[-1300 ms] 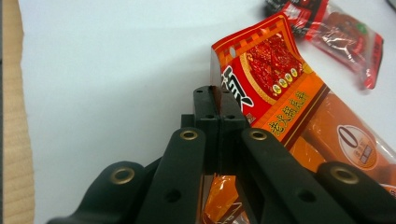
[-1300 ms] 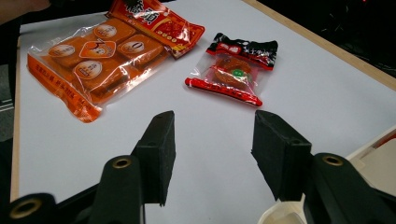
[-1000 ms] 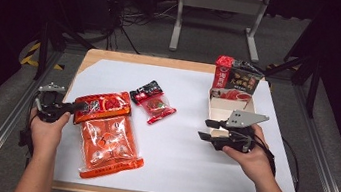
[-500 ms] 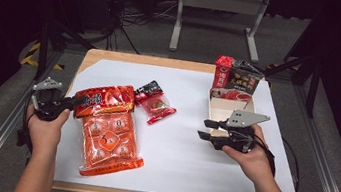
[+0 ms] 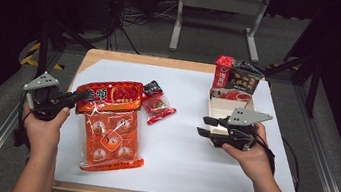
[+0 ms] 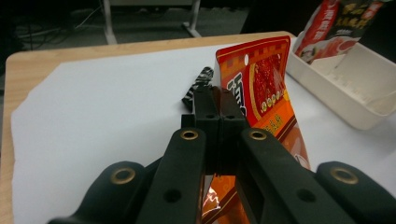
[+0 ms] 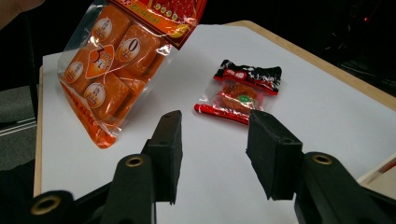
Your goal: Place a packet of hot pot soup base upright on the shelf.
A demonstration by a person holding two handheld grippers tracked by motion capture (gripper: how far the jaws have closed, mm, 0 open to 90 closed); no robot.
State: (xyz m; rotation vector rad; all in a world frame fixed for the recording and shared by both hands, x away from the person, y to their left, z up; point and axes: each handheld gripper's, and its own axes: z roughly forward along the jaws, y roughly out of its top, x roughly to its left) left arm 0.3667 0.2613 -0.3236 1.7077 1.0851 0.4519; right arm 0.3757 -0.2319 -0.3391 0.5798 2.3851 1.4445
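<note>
The right gripper [image 7: 212,154] has its two black jaws standing wide apart with nothing between them, above the white sheet [image 7: 299,93] that covers the table. Straight ahead, beyond the jaw tips, lies a small clear packet [image 7: 240,95] with a black top band and a red strip along its near edge. Ahead and to the left, a large orange bag [image 7: 112,60] of wrapped blocks hangs tilted, its lower corner seemingly touching the sheet. A wooden table edge [image 7: 327,70] runs off to the right.
</note>
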